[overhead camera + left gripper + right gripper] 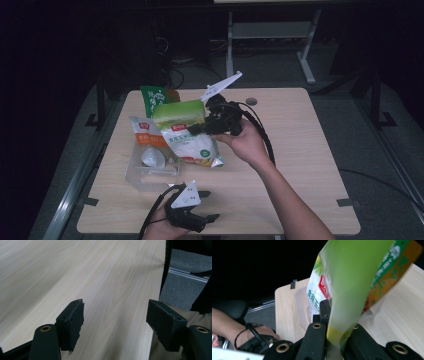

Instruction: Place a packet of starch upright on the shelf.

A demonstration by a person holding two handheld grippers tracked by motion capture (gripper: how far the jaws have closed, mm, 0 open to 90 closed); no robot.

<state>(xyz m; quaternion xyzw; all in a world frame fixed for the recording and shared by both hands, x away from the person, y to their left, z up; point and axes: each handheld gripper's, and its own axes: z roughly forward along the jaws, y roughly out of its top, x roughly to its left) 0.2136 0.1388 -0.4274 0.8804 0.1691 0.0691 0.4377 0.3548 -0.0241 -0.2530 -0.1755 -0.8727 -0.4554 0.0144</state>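
Right gripper (196, 130) pinches a green bag (187, 131) by its thin edge over the tray (134, 174) (left gripper (115, 320) idles, jaws spread); the bag could slip free.

Right gripper clamped and raised, left gripper low with jaws apart.
The right gripper (200, 127), held by the right hand (248, 142) on an outstretched forearm, pinches a green bag (185, 131); the left gripper (207, 205) sits at the near table edge, jaws spread and empty.

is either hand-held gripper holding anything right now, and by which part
The right hand-held gripper is clamped on the green pouch at its side edge. The left hand-held gripper is open and holds nothing.
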